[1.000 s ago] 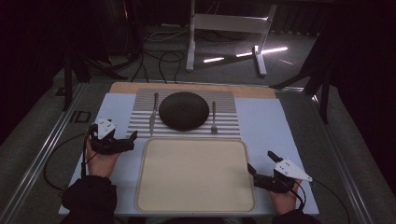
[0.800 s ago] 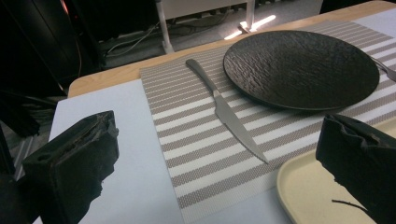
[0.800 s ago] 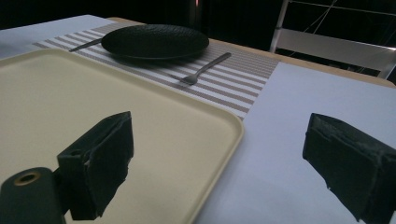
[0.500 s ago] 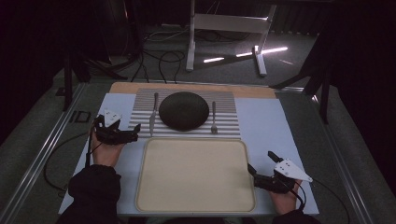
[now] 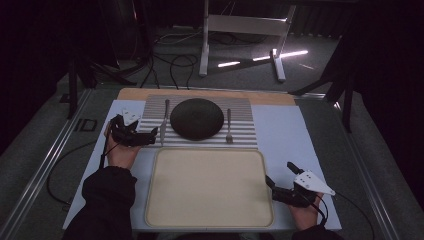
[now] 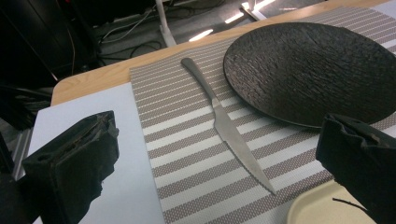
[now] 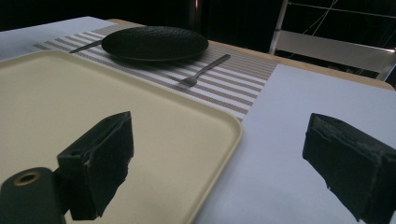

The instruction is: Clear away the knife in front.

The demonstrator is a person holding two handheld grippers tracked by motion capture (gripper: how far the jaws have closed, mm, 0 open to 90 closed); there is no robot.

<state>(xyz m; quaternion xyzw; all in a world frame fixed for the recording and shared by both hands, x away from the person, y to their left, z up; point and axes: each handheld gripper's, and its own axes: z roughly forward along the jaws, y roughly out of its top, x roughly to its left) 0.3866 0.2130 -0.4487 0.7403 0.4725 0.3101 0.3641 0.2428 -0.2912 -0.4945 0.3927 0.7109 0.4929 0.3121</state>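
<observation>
Striped mat point(image 6: 196, 140): knife point(image 6: 229, 128) before hand-held gripper point(image 6: 219, 172)

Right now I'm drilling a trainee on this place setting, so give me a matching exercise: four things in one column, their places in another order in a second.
Things:
1. knife
2. fork
3. plate
4. tray

Places:
A. middle of the striped placemat
B. nearest the person, between the two grippers
C. on the placemat, right of the plate
D. on the placemat, left of the plate, in front of the open left gripper

Pairs: 1-D, 2-C, 3-A, 4-B
</observation>
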